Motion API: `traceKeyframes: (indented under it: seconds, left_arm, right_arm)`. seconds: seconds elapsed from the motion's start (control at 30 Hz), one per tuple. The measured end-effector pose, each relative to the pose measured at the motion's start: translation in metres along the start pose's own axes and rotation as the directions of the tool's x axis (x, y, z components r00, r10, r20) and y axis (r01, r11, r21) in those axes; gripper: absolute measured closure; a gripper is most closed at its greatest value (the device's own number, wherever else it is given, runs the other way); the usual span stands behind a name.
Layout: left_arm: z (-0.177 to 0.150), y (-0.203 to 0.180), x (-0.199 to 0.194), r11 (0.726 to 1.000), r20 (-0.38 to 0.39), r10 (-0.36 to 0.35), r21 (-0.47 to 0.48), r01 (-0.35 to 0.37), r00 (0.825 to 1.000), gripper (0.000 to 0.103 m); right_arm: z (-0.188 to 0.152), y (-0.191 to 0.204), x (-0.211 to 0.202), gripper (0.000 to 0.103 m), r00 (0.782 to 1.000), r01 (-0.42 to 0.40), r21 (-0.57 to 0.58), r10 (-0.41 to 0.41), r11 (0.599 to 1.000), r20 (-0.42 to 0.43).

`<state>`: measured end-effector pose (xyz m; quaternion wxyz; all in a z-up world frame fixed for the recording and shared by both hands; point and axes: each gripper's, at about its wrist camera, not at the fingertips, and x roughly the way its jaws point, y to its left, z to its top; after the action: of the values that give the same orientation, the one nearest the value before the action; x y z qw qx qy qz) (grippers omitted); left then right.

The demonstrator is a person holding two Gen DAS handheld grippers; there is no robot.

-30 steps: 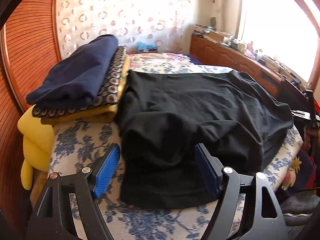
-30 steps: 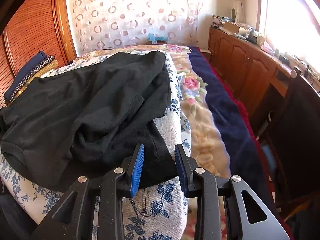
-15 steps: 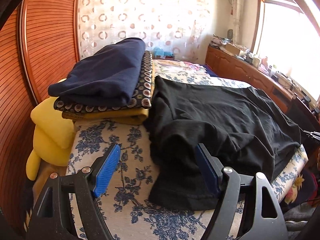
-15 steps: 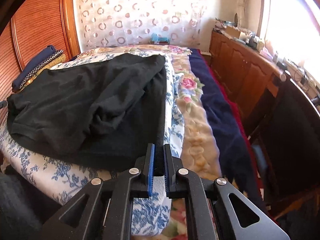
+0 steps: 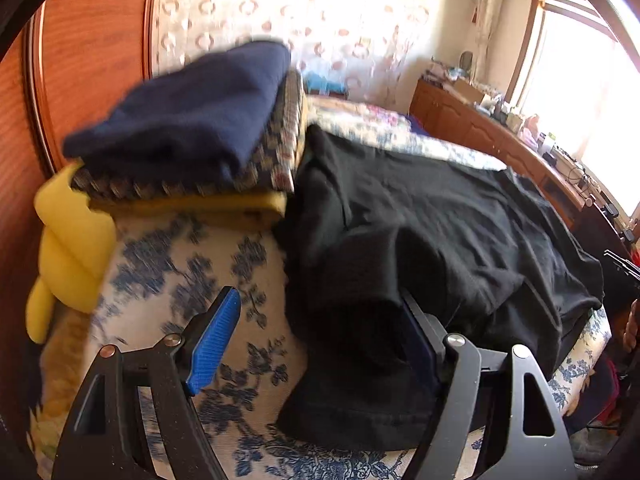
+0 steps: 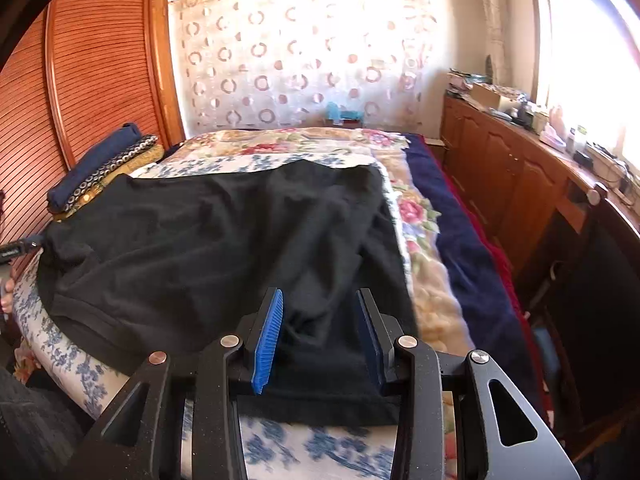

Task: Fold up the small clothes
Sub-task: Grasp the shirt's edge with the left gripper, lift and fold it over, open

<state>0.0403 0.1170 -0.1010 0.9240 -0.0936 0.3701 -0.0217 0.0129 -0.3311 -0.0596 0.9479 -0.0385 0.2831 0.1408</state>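
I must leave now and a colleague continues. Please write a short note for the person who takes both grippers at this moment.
Left gripper: open, nothing gripped, over the near left edge of the black garment.
Right gripper: jaws opening, cloth between them, not clamped.
Garment lies spread, wrinkled, on the floral cover.
Done: folded stack at left.
Left: fold the black garment and stack it.

Beside me stands a slatted wooden wardrobe (image 6: 100, 80); a ring-patterned curtain (image 6: 304, 52) hangs ahead, and a cluttered wooden sideboard (image 6: 516, 168) lines what looks like a window wall.
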Motion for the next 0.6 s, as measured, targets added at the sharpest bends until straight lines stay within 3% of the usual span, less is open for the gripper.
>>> traceKeyframes:
  seconds: [0.13, 0.23, 0.3, 0.37, 0.6]
  left_arm:
    - [-0.007, 0.002, 0.008, 0.999, -0.019, -0.034, -0.024, 0.033, 0.999, 0.027]
    - [-0.007, 0.002, 0.008, 0.997, -0.033, -0.075, -0.028, 0.074, 0.997, 0.051]
    - [-0.007, 0.002, 0.009, 0.991, -0.046, -0.132, -0.036, 0.130, 0.990, 0.076]
    - [-0.005, -0.005, 0.007, 0.988, -0.047, -0.154, -0.020, 0.153, 0.987, 0.091]
    - [0.029, -0.063, -0.024, 0.962, 0.040, -0.244, 0.135, 0.236, 0.969, 0.094]
  right_arm:
    - [-0.003, -0.002, 0.009, 0.059, 1.000, -0.017, -0.004, 0.017, 1.000, -0.012]
    - [-0.002, -0.001, 0.015, 0.058, 0.999, -0.024, -0.004, 0.024, 1.000, -0.024]
    - [-0.002, -0.002, 0.018, 0.058, 0.999, -0.028, -0.001, 0.028, 1.000, -0.028]
    - [-0.002, -0.003, 0.016, 0.058, 0.999, -0.030, 0.009, 0.030, 1.000, -0.028]
    - [-0.008, -0.017, 0.011, 0.058, 0.999, -0.038, 0.062, 0.040, 0.997, -0.023]
